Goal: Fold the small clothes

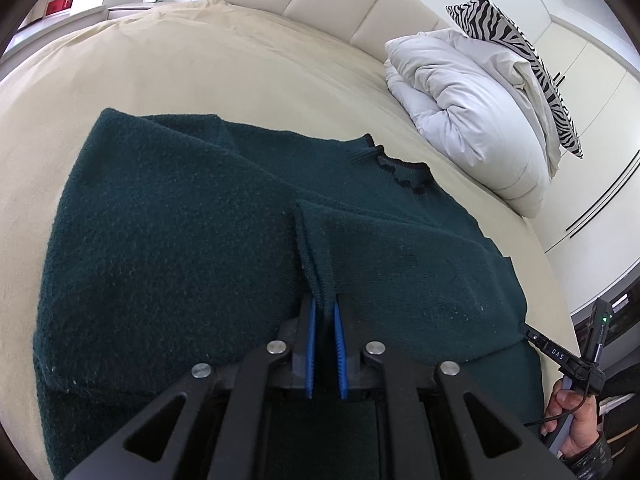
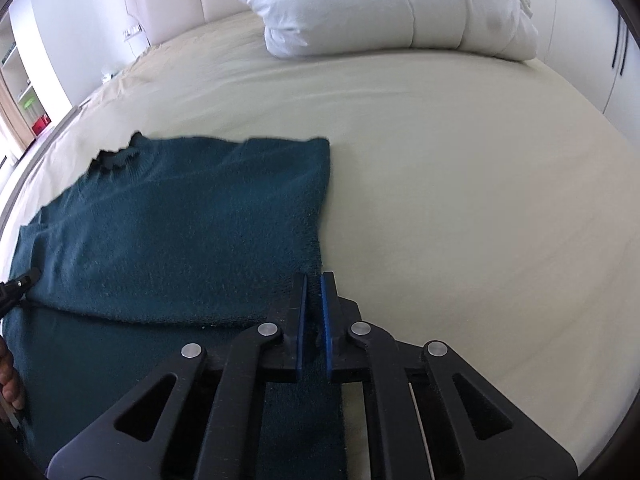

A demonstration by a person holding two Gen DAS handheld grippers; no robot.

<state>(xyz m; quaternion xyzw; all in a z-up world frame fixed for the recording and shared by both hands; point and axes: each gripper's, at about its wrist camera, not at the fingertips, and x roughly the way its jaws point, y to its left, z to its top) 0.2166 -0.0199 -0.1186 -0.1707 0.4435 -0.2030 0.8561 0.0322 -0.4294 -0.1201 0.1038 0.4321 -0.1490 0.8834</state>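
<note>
— Where's the jumper?

— The dark green knitted sweater [image 1: 180,240] lies spread on the cream-sheeted bed [image 1: 200,72], its frilled black-edged collar [image 1: 400,168] toward the padded headboard, short of the folded white duvet [image 1: 460,112].

— And the left gripper [image 1: 325,312]?

— Its blue-padded fingers [image 1: 311,344] are clenched on a raised pleat of the sweater, nearer the foot of the bed than the collar.

— The right gripper [image 2: 314,280]?

— At the sweater's side edge, the one away from the collar. Its fingers [image 2: 327,320] are pressed on the knit there.
</note>
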